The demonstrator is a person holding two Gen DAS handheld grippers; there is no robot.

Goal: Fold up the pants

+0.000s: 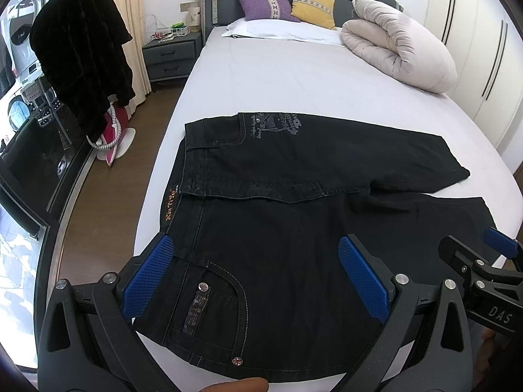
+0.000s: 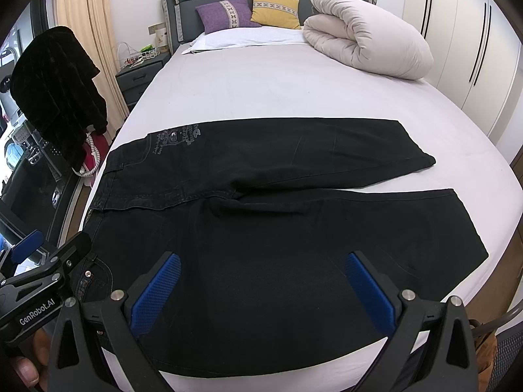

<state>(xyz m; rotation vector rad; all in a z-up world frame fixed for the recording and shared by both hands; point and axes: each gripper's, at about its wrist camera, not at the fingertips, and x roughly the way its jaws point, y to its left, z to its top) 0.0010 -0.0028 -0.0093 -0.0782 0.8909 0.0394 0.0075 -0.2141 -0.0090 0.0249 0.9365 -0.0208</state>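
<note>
Black pants (image 1: 278,228) lie flat and spread on the white bed sheet (image 1: 278,75), waistband to the left, both legs running right. They also show in the right wrist view (image 2: 278,228). My left gripper (image 1: 255,281) is open above the near pocket and waistband area, holding nothing. My right gripper (image 2: 261,290) is open above the near leg, holding nothing. The right gripper (image 1: 490,258) shows at the right edge of the left wrist view. The left gripper (image 2: 45,261) shows at the left edge of the right wrist view.
A rolled beige duvet (image 1: 398,42) lies at the bed's far right. Purple (image 1: 264,5) and yellow (image 1: 313,8) cushions lean on the grey headboard. A nightstand (image 1: 170,55) and a dark garment on a rack (image 1: 81,55) stand left of the bed. White wardrobes (image 1: 483,49) are right.
</note>
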